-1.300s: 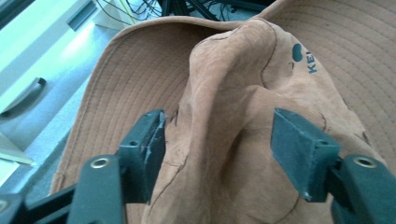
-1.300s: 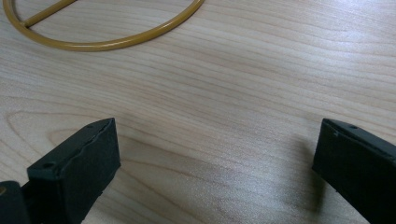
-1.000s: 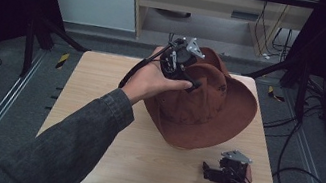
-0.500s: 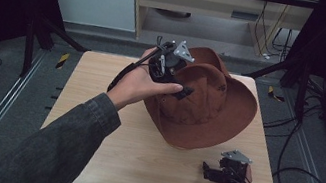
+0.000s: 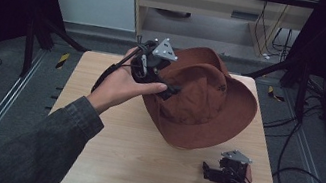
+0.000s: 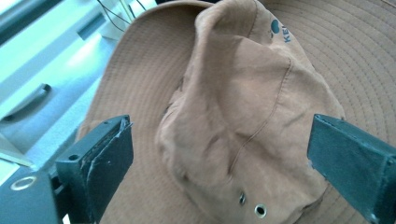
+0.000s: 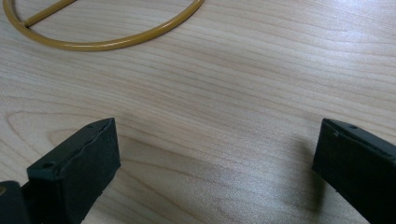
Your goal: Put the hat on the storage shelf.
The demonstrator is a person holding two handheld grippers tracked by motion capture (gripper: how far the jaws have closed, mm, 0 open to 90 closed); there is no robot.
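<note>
Left gripper (image 5: 171, 91) held in the left hand (image 5: 118, 86), jaws spread wide and gripping nothing; its own view shows the crumpled crown of the brown hat (image 6: 243, 121) lying between and just beyond the two jaws, brim spreading out on all sides, two small metal eyelets near the crown's lower edge. Grey three-cornered plate on top of this gripper. Hat (image 5: 200, 98) sits directly ahead of and to the right of it on the wooden table (image 5: 129, 156). Right gripper (image 5: 207, 171), well apart from the hat, low at the near right edge, jaws likewise spread, over bare wood. Yellow ring (image 7: 107, 28) lies on the table ahead of its jaws.
</note>
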